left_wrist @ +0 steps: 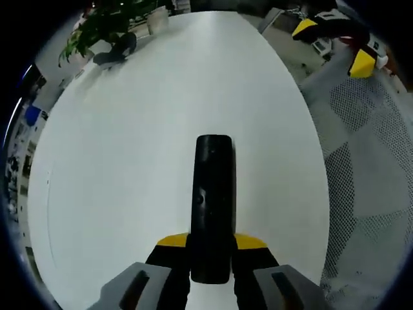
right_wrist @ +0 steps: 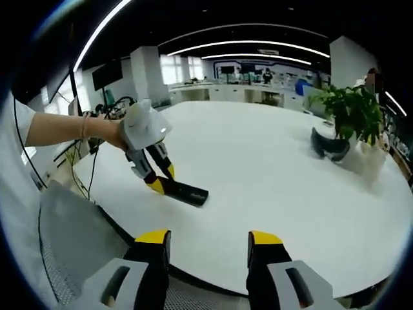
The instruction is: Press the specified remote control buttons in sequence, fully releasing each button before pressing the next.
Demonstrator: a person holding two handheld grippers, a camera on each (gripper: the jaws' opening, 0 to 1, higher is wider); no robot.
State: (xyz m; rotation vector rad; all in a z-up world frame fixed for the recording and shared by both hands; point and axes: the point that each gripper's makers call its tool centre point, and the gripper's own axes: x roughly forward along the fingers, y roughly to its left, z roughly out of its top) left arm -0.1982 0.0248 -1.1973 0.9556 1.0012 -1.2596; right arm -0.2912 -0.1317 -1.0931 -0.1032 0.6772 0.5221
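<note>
Right now, left gripper clamped on the black remote, yellow-tipped jaws pinching its near end from both sides. Remote running straight up the left gripper view, far end out over the white table. Seen from the right gripper view, same remote lying low on the table near its front edge, held at one end by the left gripper, a person's hand wrapped around the handle, bare forearm reaching in from the left. Right gripper hanging back off the table edge, jaws spread wide, nothing between them, well apart from the remote. Potted plant at the far right side of the table, dark object just beside it. Mesh chair back along the table's right side in the left gripper view.
</note>
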